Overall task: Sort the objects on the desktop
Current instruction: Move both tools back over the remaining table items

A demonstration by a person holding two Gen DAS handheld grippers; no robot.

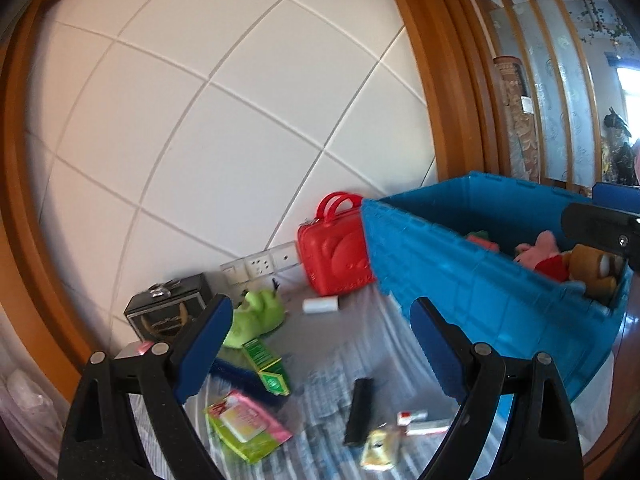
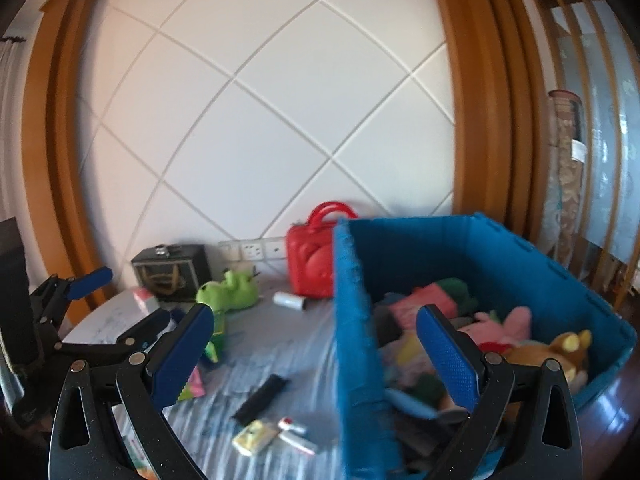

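Blue pads spread wide on both tools, nothing between them: left gripper [image 1: 322, 344] open and empty over the grey striped cloth [image 1: 320, 336], right gripper [image 2: 316, 354] open and empty too, straddling the near wall of the blue crate [image 2: 352, 320].

Going from left to right, as seen from the left fingers. Behind the left finger [image 1: 206, 346]: black box with a clasp [image 1: 170, 312], then green frog plush [image 1: 258, 314] just past the fingertip. Under and right of that same finger: green carton [image 1: 266, 366] lying on a dark blue flat thing, and lower a pink-and-green packet [image 1: 248, 426]. Between the two fingers: small white roll [image 1: 320, 305] far ahead, red toy case [image 1: 334, 250] against the wall, black remote-like bar [image 1: 359, 410] close below, yellow sachet [image 1: 380, 450] and red-white tube [image 1: 424, 426] near the right finger [image 1: 436, 350]. Beyond the right finger: the crate, already holding a pink plush [image 1: 538, 250] and a brown plush [image 1: 592, 270].

Judged step: choosing the next loose thing for the crate. Probably best to take the frog or the carton with the left tool, being nearest its fingertip. Should come down vertical, close on the carton across its narrow sides, not on the packet beneath. Flat sachet and tube likely to slip; better to pinch at an edge. Lift clear over the crate wall before releasing. Views somewhat blurred, so small labels not readable.
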